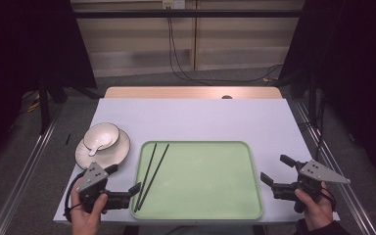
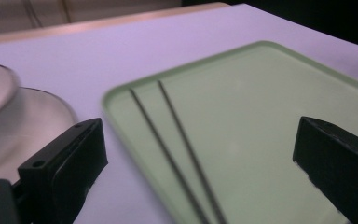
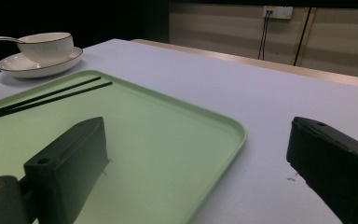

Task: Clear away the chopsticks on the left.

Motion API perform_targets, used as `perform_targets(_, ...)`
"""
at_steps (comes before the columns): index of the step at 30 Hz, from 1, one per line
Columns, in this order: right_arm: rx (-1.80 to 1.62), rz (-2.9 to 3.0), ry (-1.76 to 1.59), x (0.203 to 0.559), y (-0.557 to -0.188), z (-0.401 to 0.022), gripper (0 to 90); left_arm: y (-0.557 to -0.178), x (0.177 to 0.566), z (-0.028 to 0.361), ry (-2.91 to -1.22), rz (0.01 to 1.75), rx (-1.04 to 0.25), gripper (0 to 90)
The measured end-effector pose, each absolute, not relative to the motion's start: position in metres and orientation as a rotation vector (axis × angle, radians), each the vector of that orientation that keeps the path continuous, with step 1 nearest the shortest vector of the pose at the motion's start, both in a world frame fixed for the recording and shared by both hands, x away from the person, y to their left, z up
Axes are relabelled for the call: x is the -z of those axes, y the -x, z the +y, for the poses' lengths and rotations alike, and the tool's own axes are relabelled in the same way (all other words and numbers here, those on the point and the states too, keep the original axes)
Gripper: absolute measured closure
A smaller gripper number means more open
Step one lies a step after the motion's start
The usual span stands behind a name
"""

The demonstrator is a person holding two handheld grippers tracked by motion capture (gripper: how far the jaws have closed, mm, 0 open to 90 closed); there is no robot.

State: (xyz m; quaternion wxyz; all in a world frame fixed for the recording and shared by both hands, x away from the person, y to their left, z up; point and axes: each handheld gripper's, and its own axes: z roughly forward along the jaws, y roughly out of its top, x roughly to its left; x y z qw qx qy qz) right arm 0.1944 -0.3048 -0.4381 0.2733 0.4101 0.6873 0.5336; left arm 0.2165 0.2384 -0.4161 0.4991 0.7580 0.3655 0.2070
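Note:
A pale green tray [image 1: 205, 183] lies on the lavender table [image 1: 200, 117] with two black chopsticks [image 1: 152, 171] side by side along its left part. My left gripper [image 1: 124, 179] stands open just off the tray's front left corner, nothing between its jaws. The left gripper view looks past its open jaws [image 2: 200, 140] at the chopsticks [image 2: 182, 135] on the tray [image 2: 270, 102]. My right gripper [image 1: 276, 169] is open beside the tray's right edge, holding nothing; in the right gripper view its jaws [image 3: 198, 140] straddle the tray's corner [image 3: 168, 135].
A white bowl [image 1: 103, 134] with a spoon [image 1: 94, 147] in it sits on a white plate [image 1: 120, 149] left of the tray, close behind the left gripper. The table's front edge runs just under both hands. Dark stands flank the table.

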Motion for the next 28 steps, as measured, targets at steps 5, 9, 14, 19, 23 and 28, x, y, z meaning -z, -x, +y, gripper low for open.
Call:
perform_targets(5,-1.436,1.848,-1.097,0.438,-0.194,-0.306,4.6,-0.209,0.418,0.261,-1.777,0.927,-0.546,2.2)
perform_targets(9,-1.435,1.835,-1.111,0.438,-0.193,-0.306,4.6,-0.200,0.426,0.272,-1.706,0.976,-0.585,2.2)
perform_targets(14,-1.435,1.838,-1.111,0.438,-0.194,-0.307,4.5,-0.197,0.428,0.283,-1.649,1.002,-0.599,2.2)
perform_targets(19,-1.429,1.826,-1.121,0.439,-0.193,-0.309,4.5,-0.194,0.432,0.301,-1.612,1.027,-0.612,1.4)
perform_targets(23,-1.426,1.833,-1.123,0.439,-0.193,-0.309,4.6,-0.192,0.431,0.305,-1.594,1.023,-0.604,2.0)
perform_targets(28,-1.411,1.826,-1.133,0.440,-0.196,-0.310,4.6,-0.191,0.431,0.304,-1.591,1.017,-0.618,1.8)
